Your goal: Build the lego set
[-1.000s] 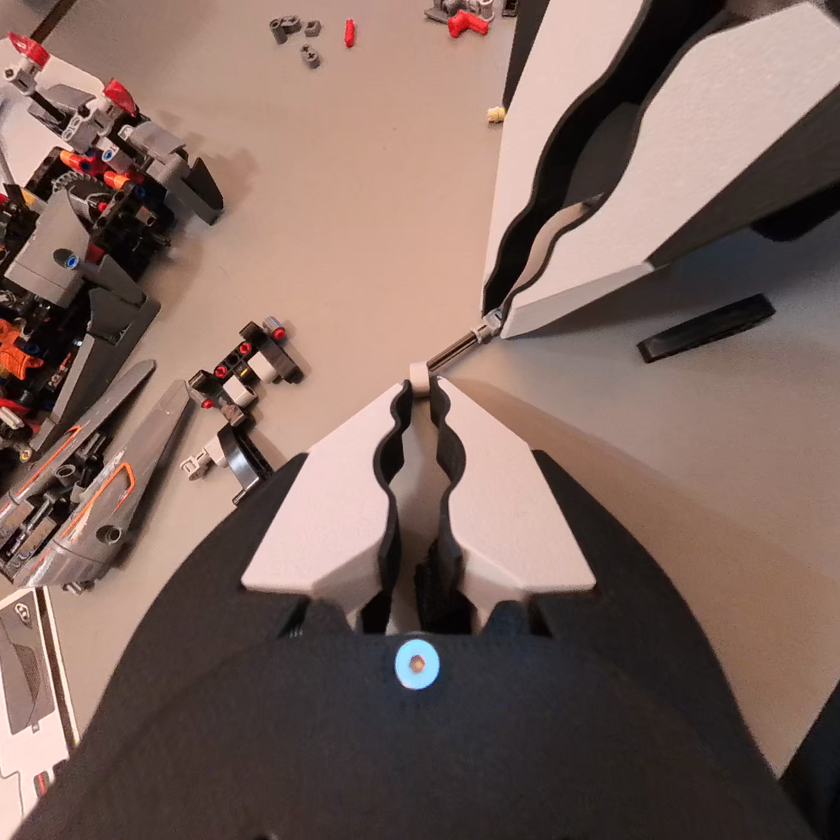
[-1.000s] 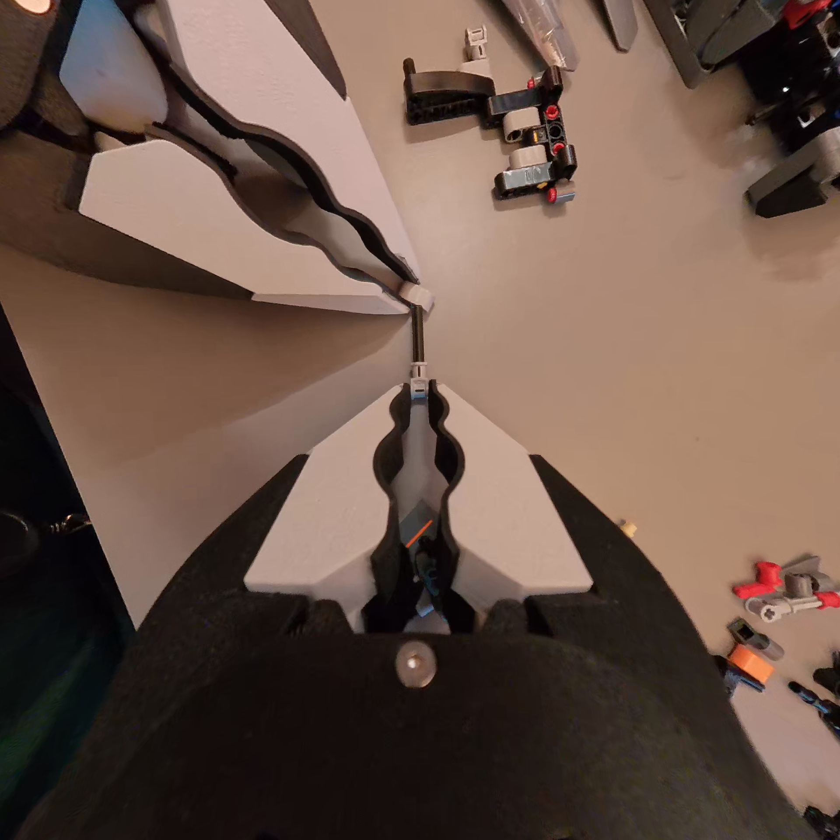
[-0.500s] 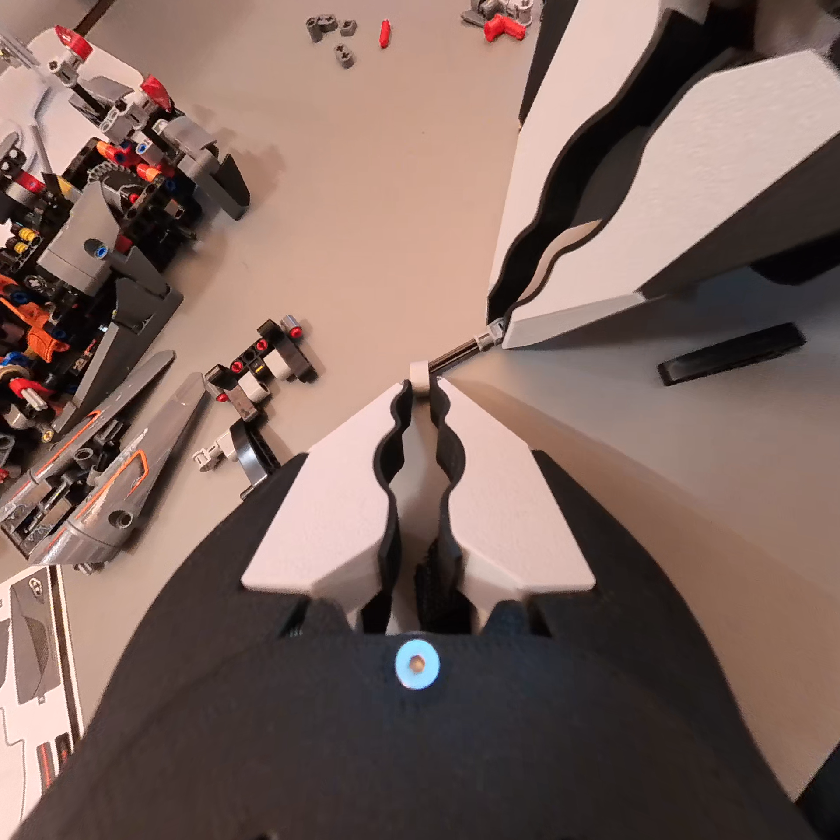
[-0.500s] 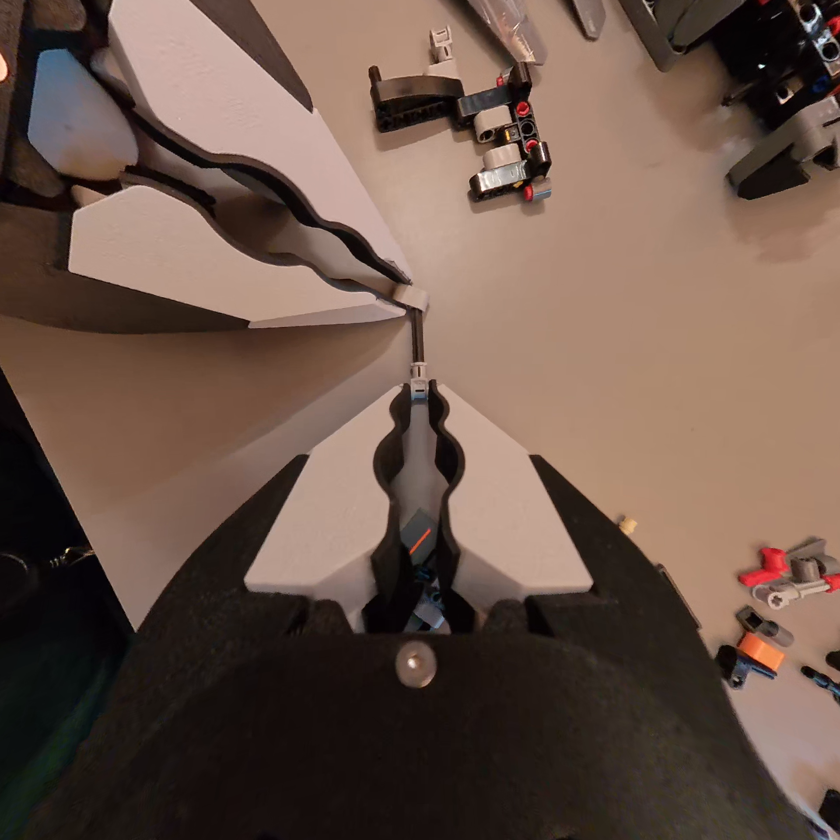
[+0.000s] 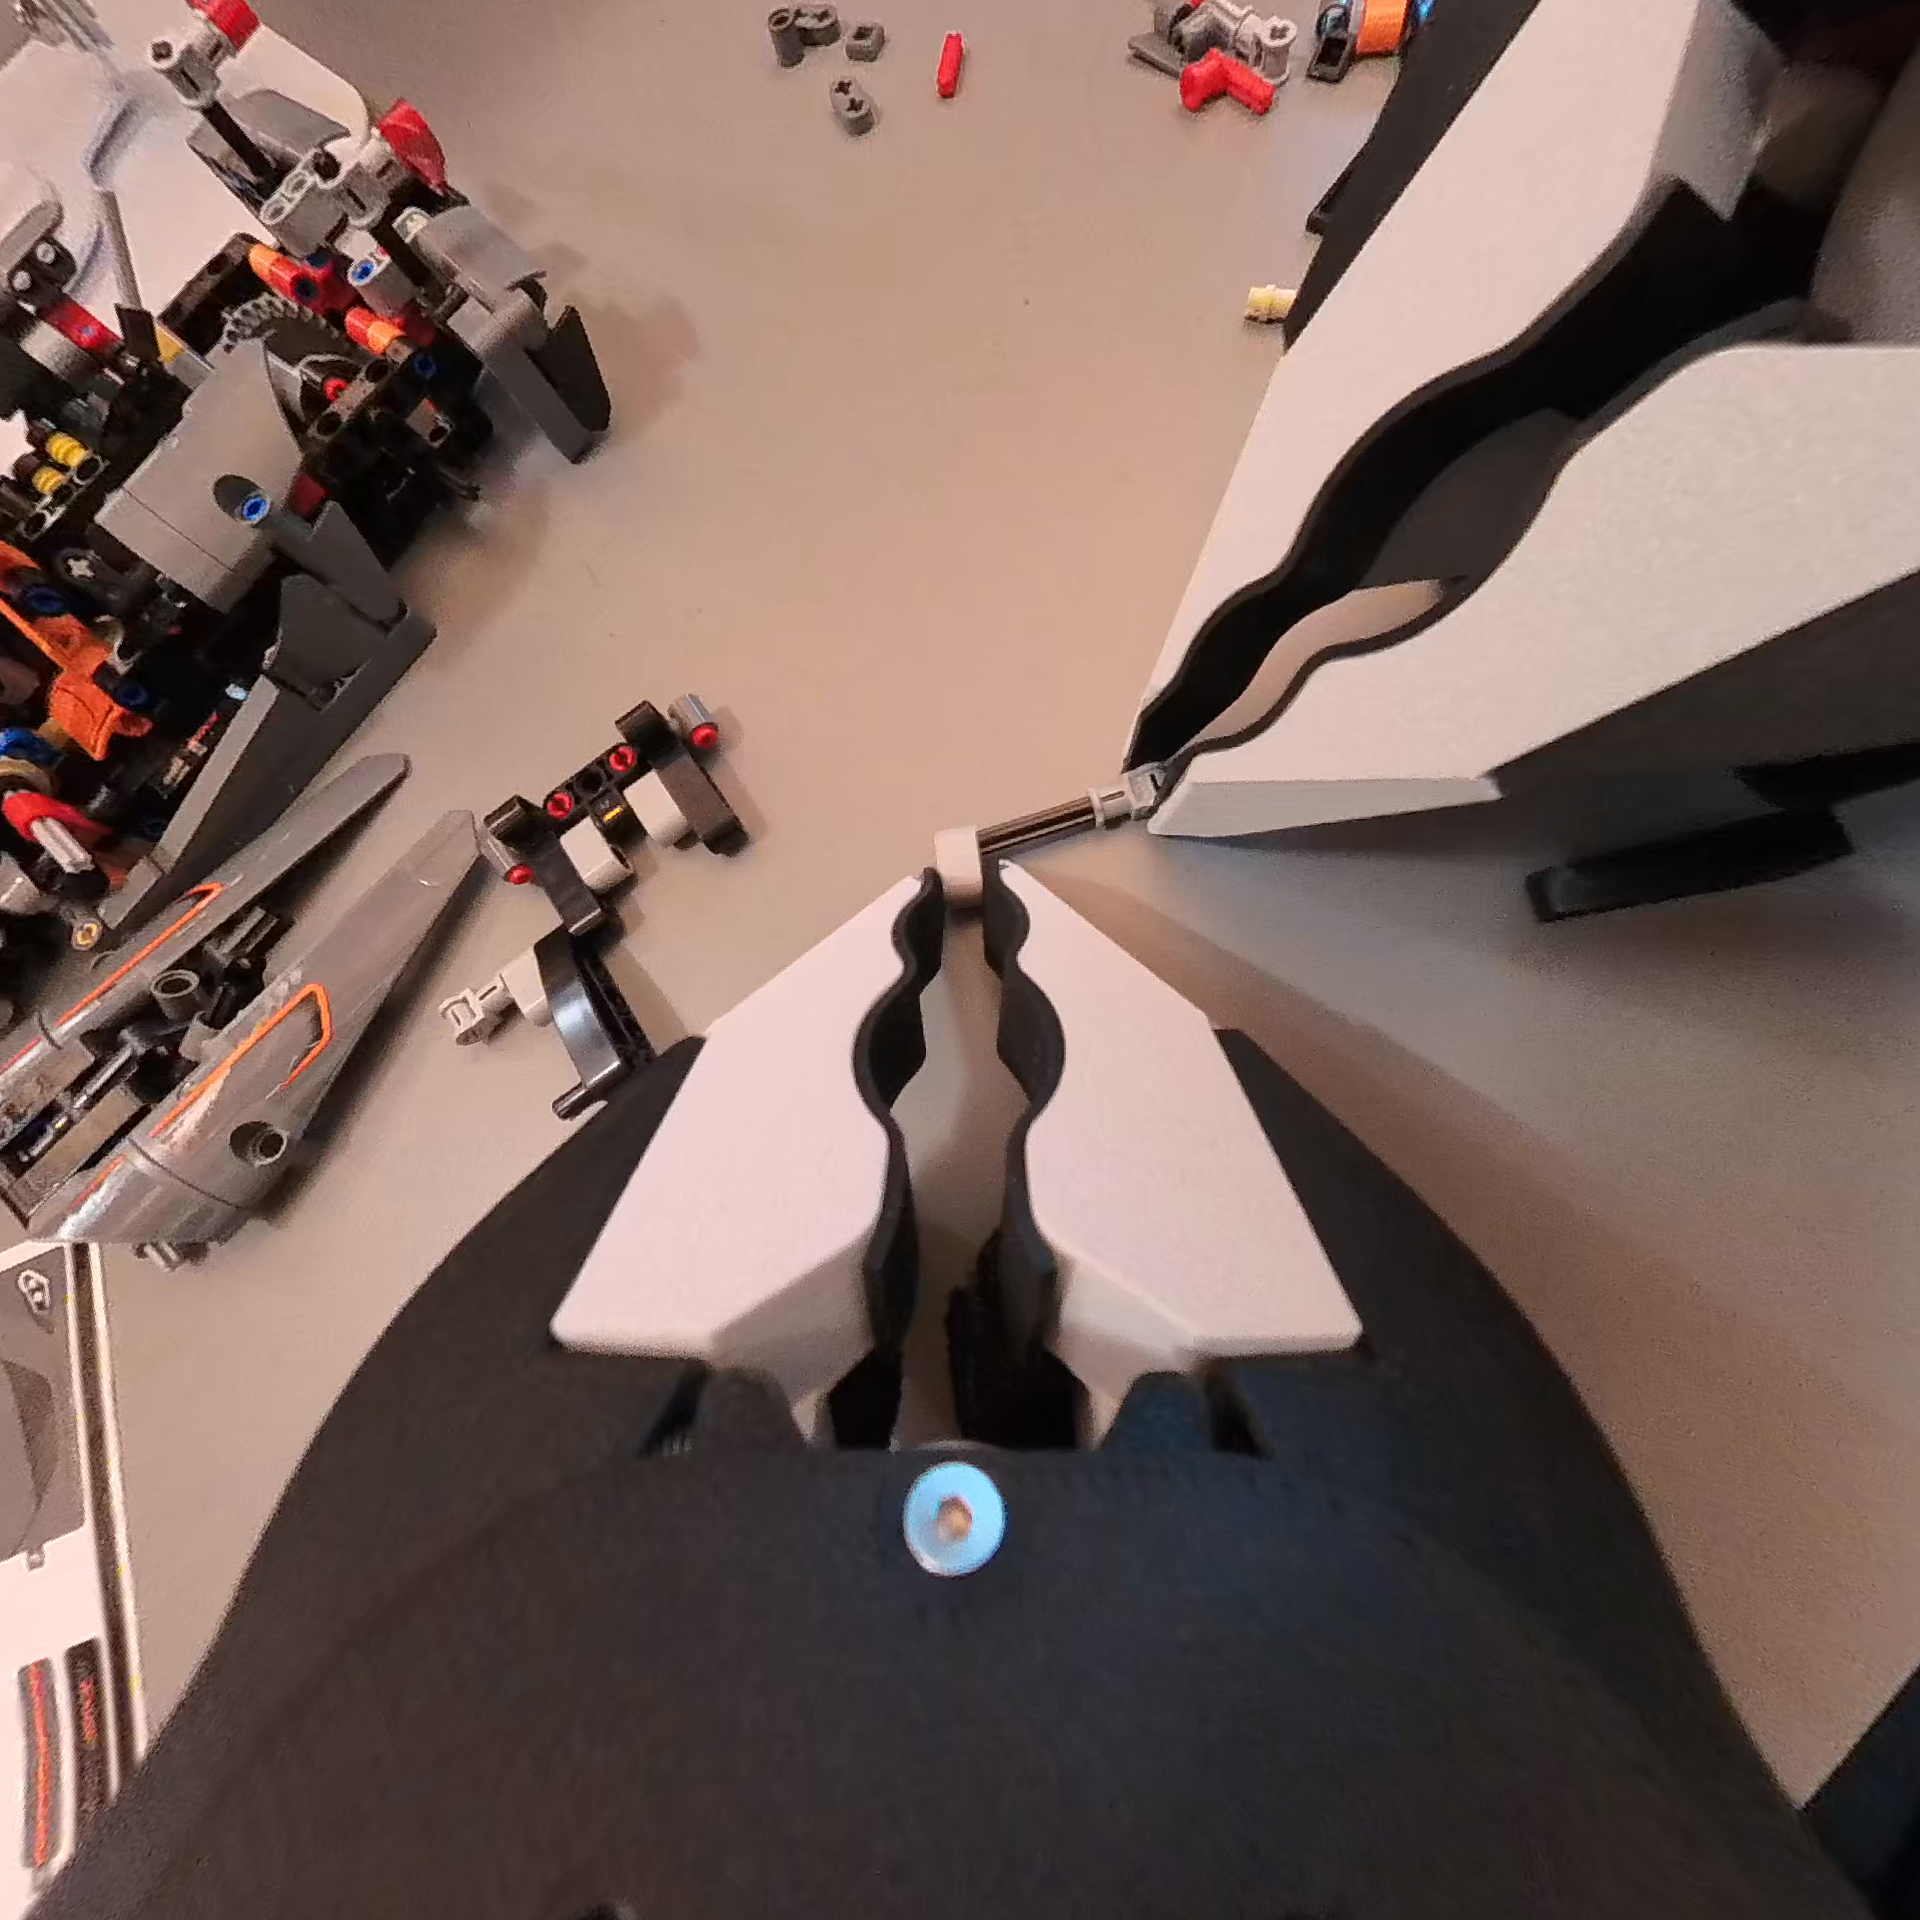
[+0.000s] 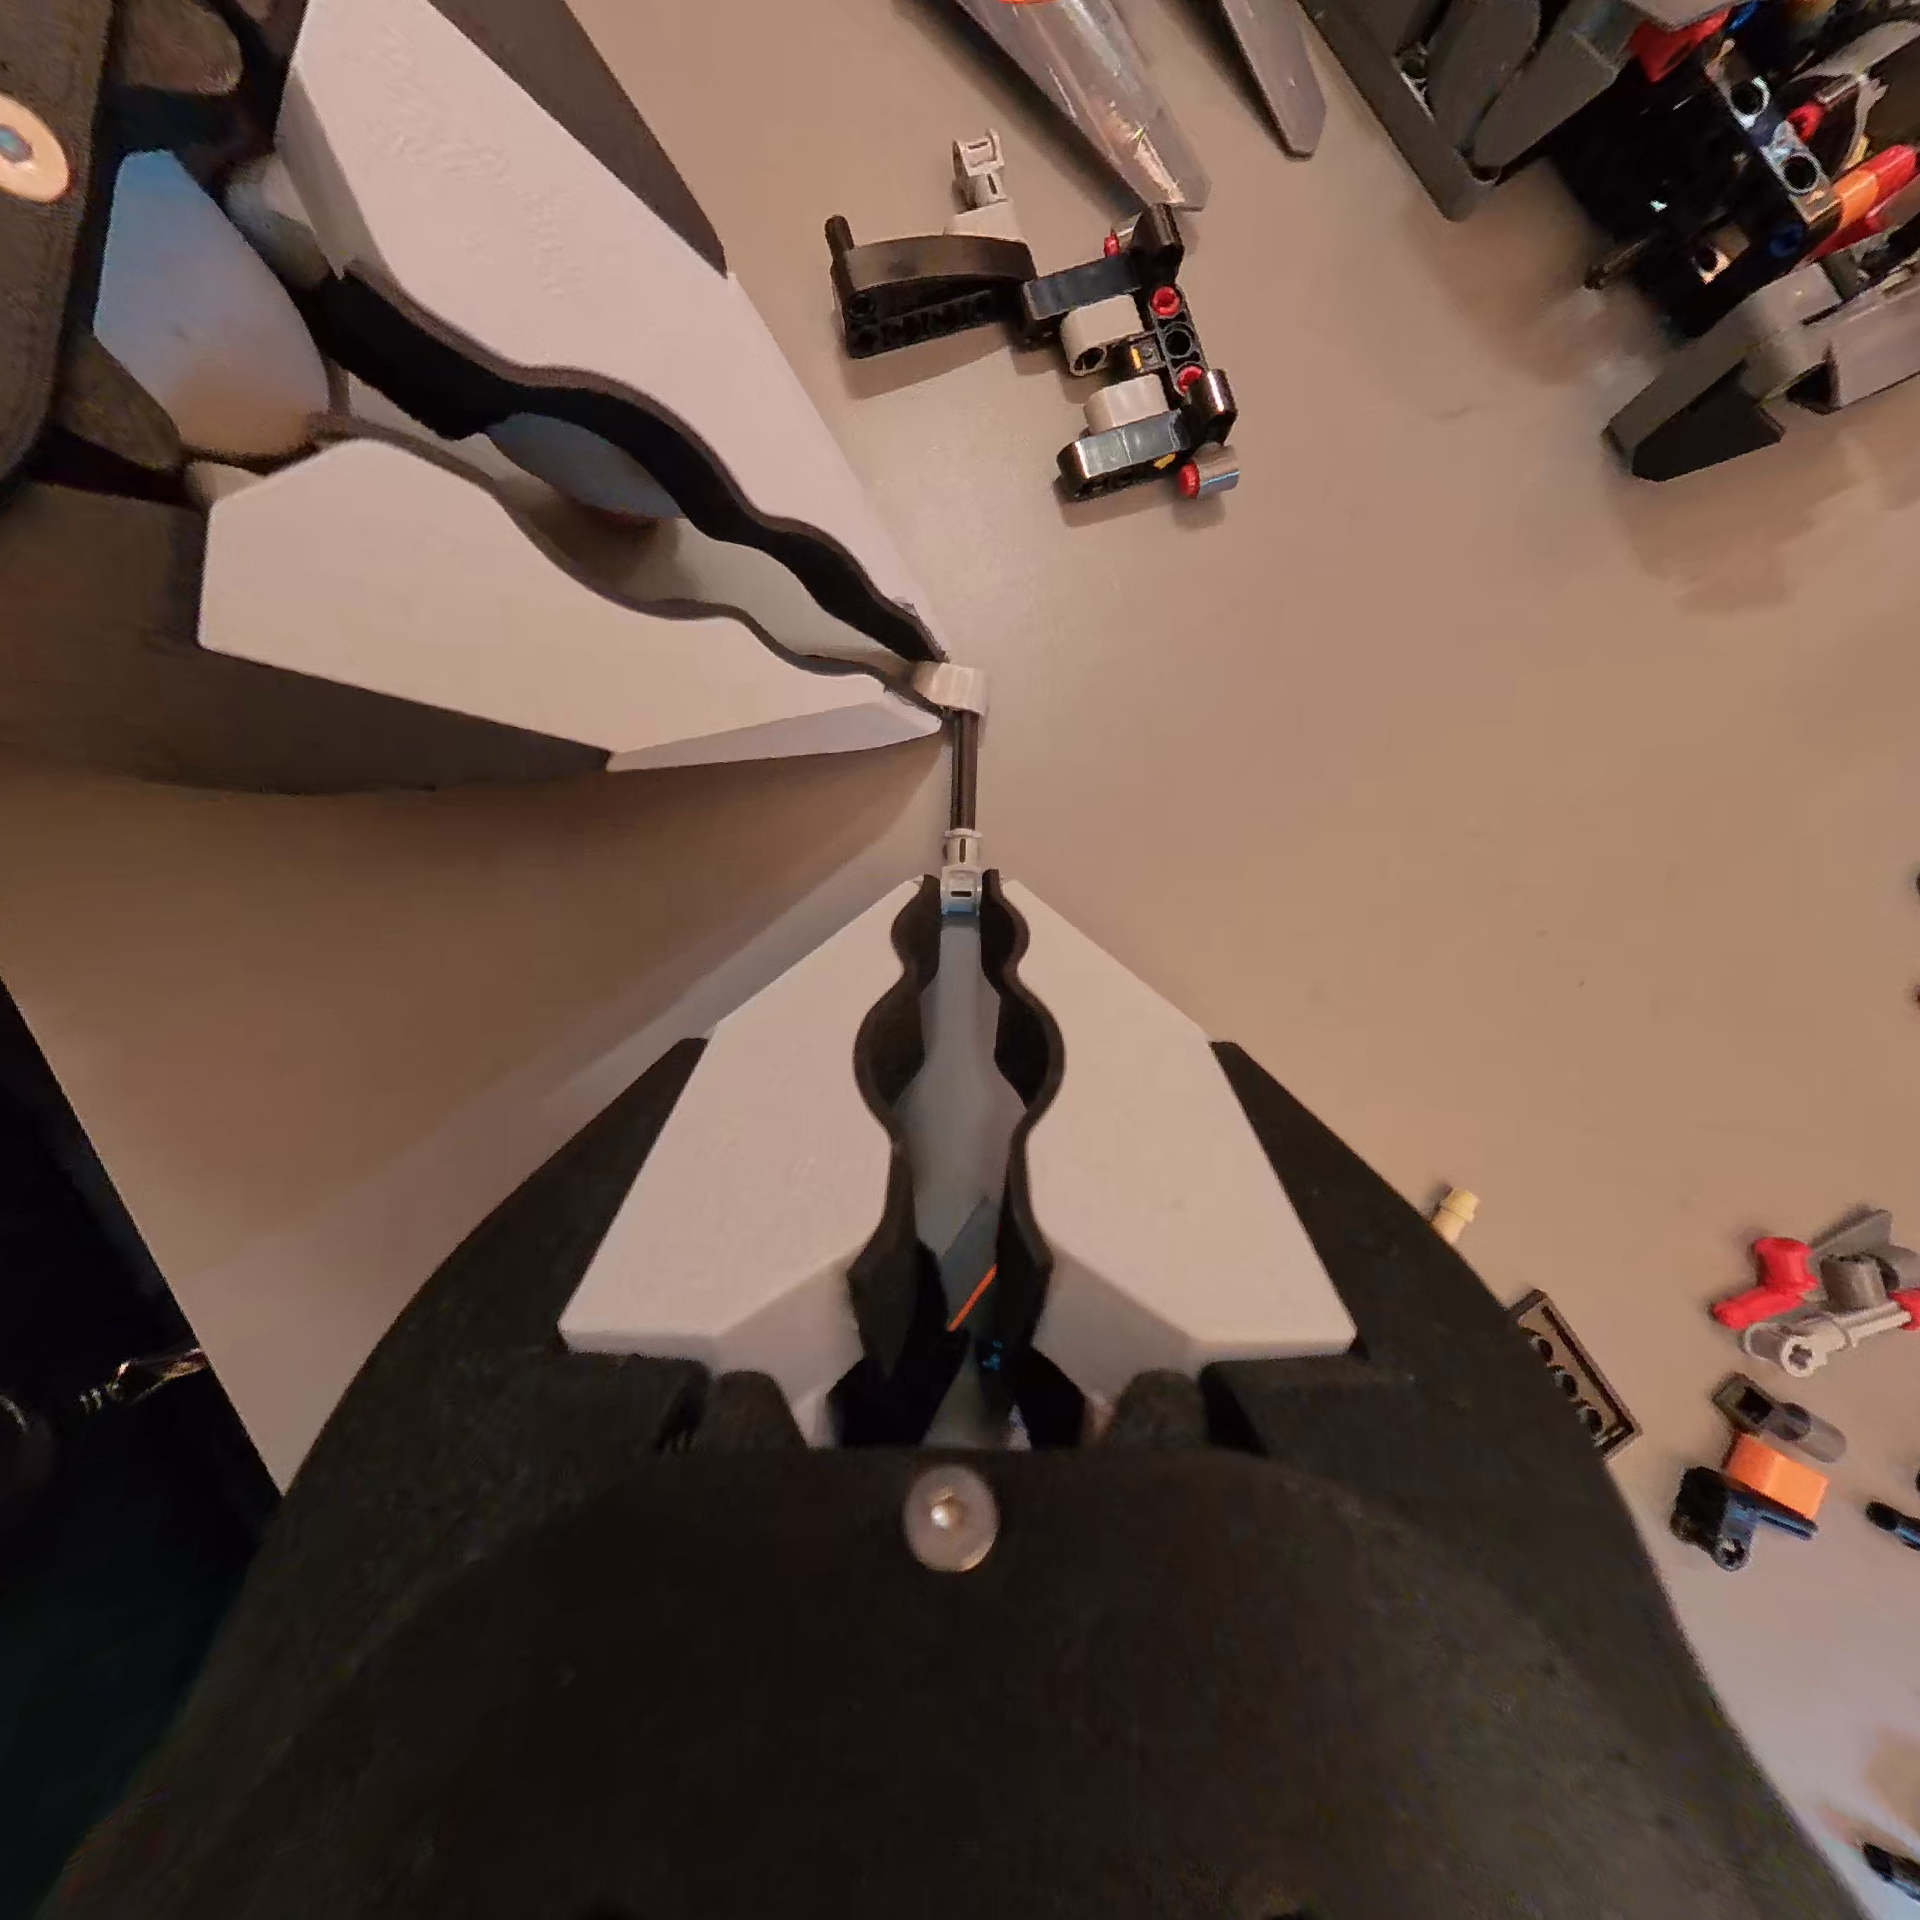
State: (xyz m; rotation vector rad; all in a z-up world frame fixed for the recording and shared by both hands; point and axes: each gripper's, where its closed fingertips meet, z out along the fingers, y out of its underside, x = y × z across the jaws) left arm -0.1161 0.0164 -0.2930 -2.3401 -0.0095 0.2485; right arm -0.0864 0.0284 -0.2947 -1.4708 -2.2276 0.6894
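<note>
I'm clenching my left claw (image 5: 961, 878) on a pale grey plastic bush (image 5: 956, 854) and my right claw (image 6: 961, 883) on the grey connector (image 6: 961, 868) ending a thin black axle (image 6: 966, 774); light, stiff, slippery, so I'm gripping the ends.

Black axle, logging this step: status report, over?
Left gripper shut on light grey bush. Right gripper shut on grey connector. Black axle spans between them, above the table. Nothing in the way.
</note>
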